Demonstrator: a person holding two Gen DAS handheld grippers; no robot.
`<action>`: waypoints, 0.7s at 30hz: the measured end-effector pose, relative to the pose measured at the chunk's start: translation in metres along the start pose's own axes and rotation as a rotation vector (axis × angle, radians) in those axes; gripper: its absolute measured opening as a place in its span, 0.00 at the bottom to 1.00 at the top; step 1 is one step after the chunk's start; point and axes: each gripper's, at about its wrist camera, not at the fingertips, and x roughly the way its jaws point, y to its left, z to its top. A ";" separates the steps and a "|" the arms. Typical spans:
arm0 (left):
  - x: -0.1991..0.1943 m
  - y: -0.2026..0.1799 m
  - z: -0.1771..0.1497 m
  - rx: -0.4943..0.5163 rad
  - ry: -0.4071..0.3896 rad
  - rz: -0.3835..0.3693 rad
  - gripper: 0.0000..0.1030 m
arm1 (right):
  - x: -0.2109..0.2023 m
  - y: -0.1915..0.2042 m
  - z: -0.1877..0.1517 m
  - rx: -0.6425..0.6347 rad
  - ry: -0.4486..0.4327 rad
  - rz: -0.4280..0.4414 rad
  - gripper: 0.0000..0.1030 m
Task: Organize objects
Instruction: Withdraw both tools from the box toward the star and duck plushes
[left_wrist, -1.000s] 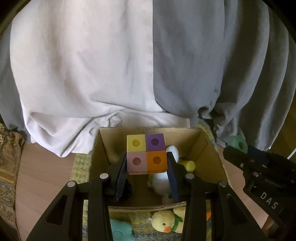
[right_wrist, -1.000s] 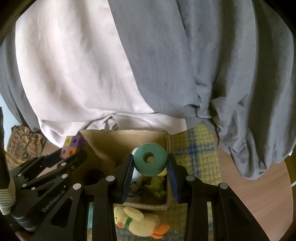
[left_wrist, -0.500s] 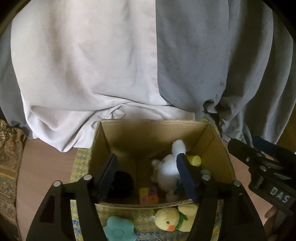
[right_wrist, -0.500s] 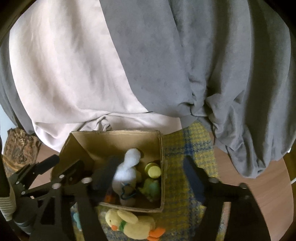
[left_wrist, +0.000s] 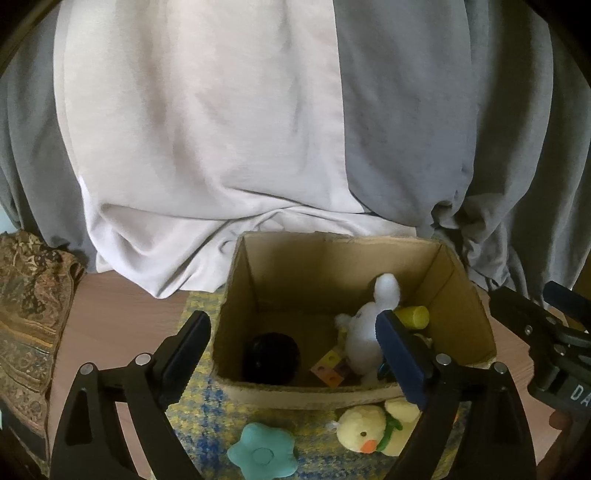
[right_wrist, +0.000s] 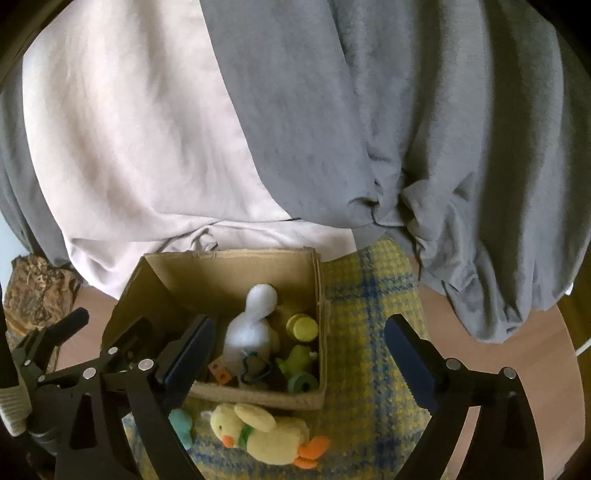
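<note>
Toys in box: cardboard box (left_wrist: 463, 295) stands open-topped on the yellow-and-blue checked mat (right_wrist: 369, 295); inside lie the coloured block cluster (left_wrist: 330, 367), green ring (right_wrist: 303, 382), white plush (left_wrist: 364, 332), yellow cylinder (left_wrist: 412, 316), a green figure (right_wrist: 297, 360) and a dark round item (left_wrist: 271, 356).
Just changed: a second ago the block cluster sat clamped in the left gripper and the green ring in the right; both now rest on the box floor, the blocks beside the white plush, the ring in the near right corner.
Left gripper (left_wrist: 293, 354): jaws opening wide, nothing between the pads, poised over the box's near wall.
Right gripper (right_wrist: 299, 354): jaws opening wide, empty, above the box's right side.
Meaning for task: by my reckoning two more items are filed; both tools are free for the next pick.
Still outside: yellow duck plush (right_wrist: 258, 435) and teal flower piece (left_wrist: 262, 452), on the mat just in front of the box.
Surface: reddish wooden tabletop (right_wrist: 524, 354) under the mat.
Room: pale and grey draped cloth (left_wrist: 221, 129) behind the box; patterned brown fabric (left_wrist: 26, 314) at far left.
</note>
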 end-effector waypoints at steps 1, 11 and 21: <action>-0.001 0.000 -0.002 -0.001 -0.004 0.003 0.89 | -0.003 0.000 -0.004 0.002 -0.004 0.003 0.92; -0.018 0.000 -0.023 0.014 -0.023 0.014 0.96 | -0.016 0.002 -0.028 -0.007 -0.012 0.006 0.94; -0.036 0.005 -0.046 0.013 -0.053 0.042 0.99 | -0.023 0.003 -0.048 0.006 -0.017 0.002 0.97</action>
